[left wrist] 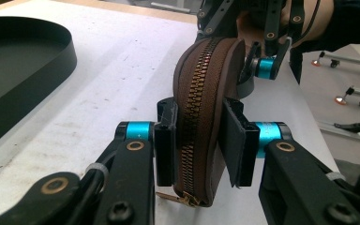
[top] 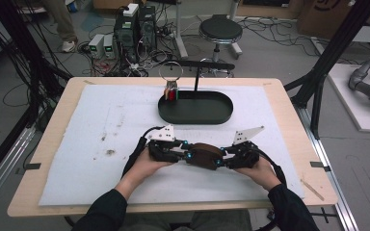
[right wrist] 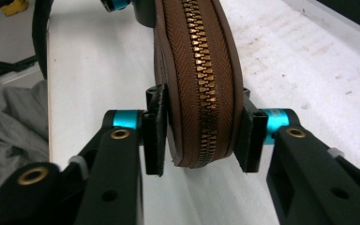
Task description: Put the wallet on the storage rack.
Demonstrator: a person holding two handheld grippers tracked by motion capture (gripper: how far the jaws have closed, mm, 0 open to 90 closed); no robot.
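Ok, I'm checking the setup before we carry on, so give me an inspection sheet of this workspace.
Surface: white mat on a wooden table, with a few dark marks.
Job's things: brown zip case, zipper closed, held on edge between both grippers.
Clutter: black oval tray with a ring stand and small red item at its end.
Grippers: left gripper and right gripper each clamp an end of the case.
Cables: black cable trails from each gripper.
Surroundings: stool, computers, floor wiring.
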